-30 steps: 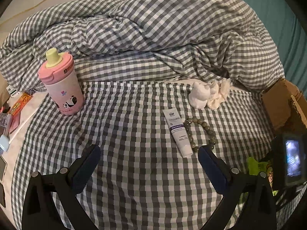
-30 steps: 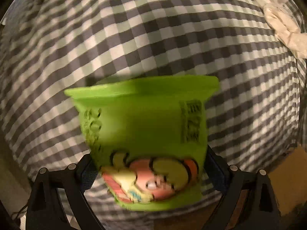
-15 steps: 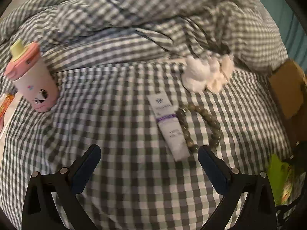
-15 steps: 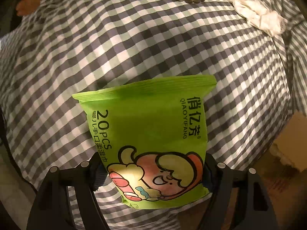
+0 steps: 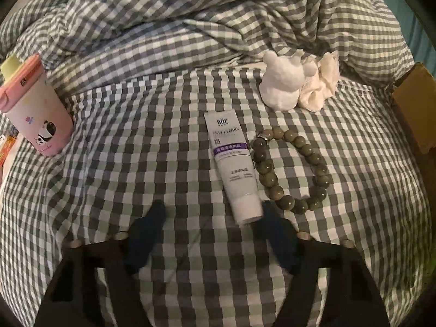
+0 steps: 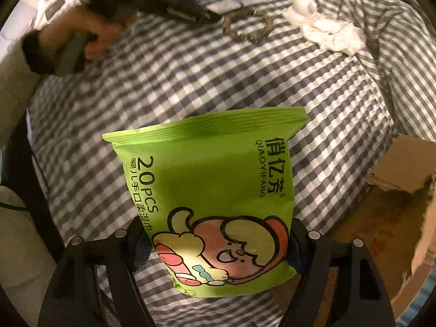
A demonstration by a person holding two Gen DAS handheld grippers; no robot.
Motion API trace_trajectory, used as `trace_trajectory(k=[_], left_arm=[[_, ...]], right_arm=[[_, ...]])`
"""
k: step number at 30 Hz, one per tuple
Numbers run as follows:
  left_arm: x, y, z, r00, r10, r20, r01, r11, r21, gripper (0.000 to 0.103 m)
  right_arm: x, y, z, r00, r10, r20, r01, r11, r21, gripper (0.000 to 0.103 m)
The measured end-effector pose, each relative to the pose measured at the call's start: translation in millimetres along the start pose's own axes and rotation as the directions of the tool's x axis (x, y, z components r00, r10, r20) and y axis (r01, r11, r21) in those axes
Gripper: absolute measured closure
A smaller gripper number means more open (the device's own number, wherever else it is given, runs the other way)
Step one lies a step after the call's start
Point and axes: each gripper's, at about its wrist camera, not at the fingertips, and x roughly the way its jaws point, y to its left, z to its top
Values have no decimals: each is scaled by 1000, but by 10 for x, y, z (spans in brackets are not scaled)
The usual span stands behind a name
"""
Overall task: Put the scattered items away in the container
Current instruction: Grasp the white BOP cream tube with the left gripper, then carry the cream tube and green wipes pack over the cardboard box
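The right gripper (image 6: 218, 245) is pinching the green wipes packet (image 6: 209, 204), now swinging toward the cardboard box (image 6: 395, 218) at lower right. The left gripper (image 5: 212, 215), jaws narrowing but still spread, is closing in on the white tube (image 5: 234, 163) mid-frame beside the bead bracelet (image 5: 288, 169).

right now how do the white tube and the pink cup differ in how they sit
The white tube lies flat on the checked bedcover; the pink cup stands upright. The tube is slim with a purple band, the cup wide with a pink lid and yellow spout. The tube is close to the left gripper, the cup far off. Both rest on the bedcover, unheld.
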Motion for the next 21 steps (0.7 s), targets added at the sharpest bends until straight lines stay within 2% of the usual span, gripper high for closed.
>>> trace_trajectory(k=[5, 6, 7, 9, 14, 21], left_arm=[[94, -52, 118, 1000, 12, 15, -12, 1000, -7, 37], [116, -56, 143, 1000, 9, 18, -9, 1000, -11, 44], [130, -63, 167, 1000, 6, 24, -6, 1000, -15, 57], [130, -78, 198, 999, 5, 34, -4, 1000, -22, 76], [-1, -45, 202, 999, 1, 44, 1, 999, -39, 77], [-592, 84, 119, 990, 24, 139, -14, 997, -72, 77]], right_arm=[[-138, -92, -166, 999, 1, 32, -2, 999, 48, 27], [-152, -118, -205, 999, 1, 37, -3, 998, 60, 27], [-162, -115, -159, 999, 1, 41, -4, 998, 69, 27], [-215, -124, -207, 998, 3, 60, -9, 995, 99, 27], [-297, 9, -4, 993, 20, 119, -38, 988, 151, 27], [-169, -138, 169, 966, 9, 260, -75, 966, 246, 27]])
